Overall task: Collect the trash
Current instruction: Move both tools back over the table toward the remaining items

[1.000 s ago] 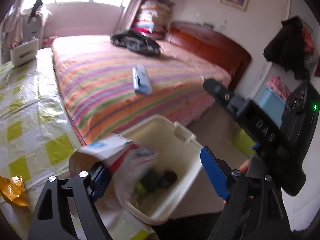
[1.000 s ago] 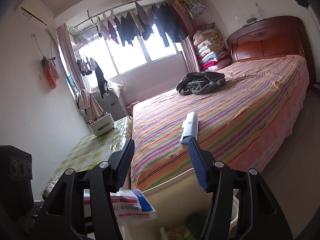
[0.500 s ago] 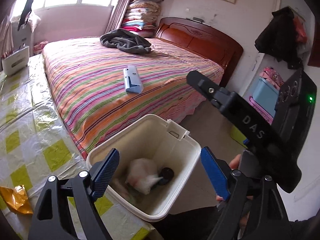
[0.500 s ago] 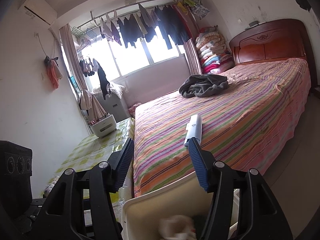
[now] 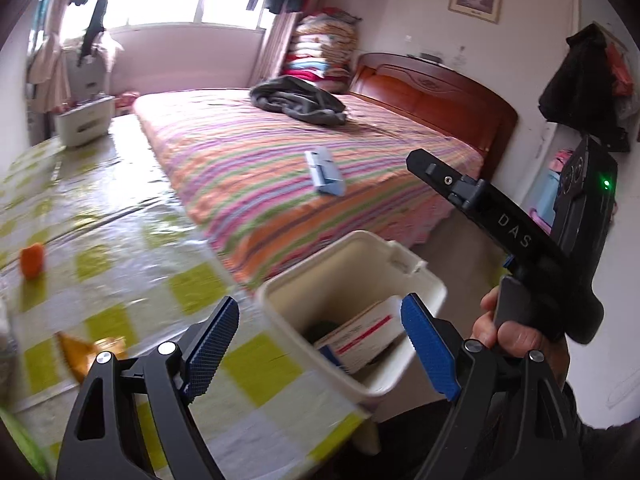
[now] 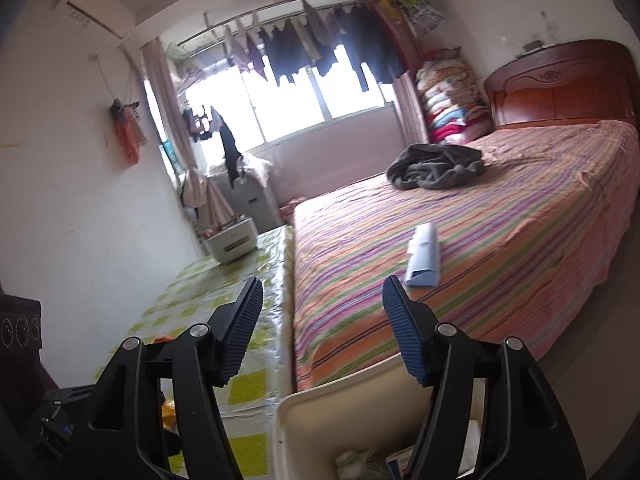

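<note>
now both wide-open claws — left gripper (image 5: 320, 344), right gripper (image 6: 322, 320) — hold nothing; the red-striped white carton (image 5: 362, 330) lies in the cream plastic bin (image 5: 400, 258). risk: the crumpled gold wrapper (image 5: 86, 354) on the slick green-checked tablecloth (image 5: 120, 248) may skid away.

- A bed (image 6: 480, 248) with a striped cover is seen ahead of the tongs, its wooden headboard (image 6: 560, 84) set against the right wall.
- A bright window (image 6: 304, 96) is hung with clothes (image 6: 320, 48).
- A checked table (image 5: 100, 248) lies left.
</note>
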A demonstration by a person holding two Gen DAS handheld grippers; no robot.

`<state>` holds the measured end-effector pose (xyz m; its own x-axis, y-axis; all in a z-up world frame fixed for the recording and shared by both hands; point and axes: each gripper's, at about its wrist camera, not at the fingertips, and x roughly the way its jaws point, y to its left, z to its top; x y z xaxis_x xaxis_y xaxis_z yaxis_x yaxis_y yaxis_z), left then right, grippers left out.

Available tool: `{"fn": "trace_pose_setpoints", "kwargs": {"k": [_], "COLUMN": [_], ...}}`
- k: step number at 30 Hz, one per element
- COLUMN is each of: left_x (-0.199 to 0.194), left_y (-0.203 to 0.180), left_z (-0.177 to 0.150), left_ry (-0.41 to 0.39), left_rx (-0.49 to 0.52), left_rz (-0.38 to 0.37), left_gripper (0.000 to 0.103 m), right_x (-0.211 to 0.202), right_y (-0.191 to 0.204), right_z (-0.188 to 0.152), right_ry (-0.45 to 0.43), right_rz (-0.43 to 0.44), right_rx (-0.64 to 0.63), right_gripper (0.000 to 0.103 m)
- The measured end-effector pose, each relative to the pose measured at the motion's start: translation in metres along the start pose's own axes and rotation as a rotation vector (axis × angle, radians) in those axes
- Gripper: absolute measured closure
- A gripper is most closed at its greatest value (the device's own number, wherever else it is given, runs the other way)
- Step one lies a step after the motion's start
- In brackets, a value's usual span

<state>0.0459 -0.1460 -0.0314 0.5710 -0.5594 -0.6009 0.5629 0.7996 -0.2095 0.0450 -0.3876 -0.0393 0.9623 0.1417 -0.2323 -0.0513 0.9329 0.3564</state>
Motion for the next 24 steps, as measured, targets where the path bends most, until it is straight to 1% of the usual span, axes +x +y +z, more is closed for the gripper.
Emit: {"fn": "trace_pose_setpoints", "kwargs": {"k": [3,4,7,8,12,15,18,21,24], "left_x": [-0.018,-0.027,-0.047,-0.053,-0.079,-0.1,-0.117,-0.137,-0.158], "left_y": [0.018,0.028,0.049,0.054,0.082,0.105,0.121,0.14,0.158], "left_z": [-0.006,-0.01,-0.019,-0.022,-0.039,-0.054,-0.064,-0.076,-0.086], "left_ry": [-0.025,-0.042,-0.074,-0.084,-0.121,-0.145,-0.17,-0.216,-0.273], "left_rx": [-0.026,-0.042,-0.092,-0.109,-0.204,-0.266,-0.303,-0.362,-0.419], "left_rz": [0.041,0.068,0.116,0.122,0.15,0.196,0.243,0.27,0.286], "left_gripper": [0.022,0.022,0.022,0.022,0.022,0.022,0.022,0.022,0.022], "right_x": [0.011,0.015,0.024,0.028,0.042,0.052,0.06,0.067,0.076], "right_y": [0.024,0.032,0.058,0.066,0.102,0.127,0.15,0.172,0.191], "right_z": [-0.006,-0.008,-0.016,-0.019,-0.033,-0.047,-0.061,-0.074,-0.088], "right_ry": [0.03,0.042,0.077,0.093,0.16,0.211,0.266,0.318,0.374], "right_rz": [0.051,0.068,0.121,0.145,0.227,0.282,0.337,0.397,0.43], "right_rx": [-0.04,-0.055,-0.099,-0.114,-0.187,-0.236,-0.277,-0.306,-0.354], "right_gripper": [0.038,0.037,0.035,0.033,0.032,0.032,0.031,0.031,0.031]}}
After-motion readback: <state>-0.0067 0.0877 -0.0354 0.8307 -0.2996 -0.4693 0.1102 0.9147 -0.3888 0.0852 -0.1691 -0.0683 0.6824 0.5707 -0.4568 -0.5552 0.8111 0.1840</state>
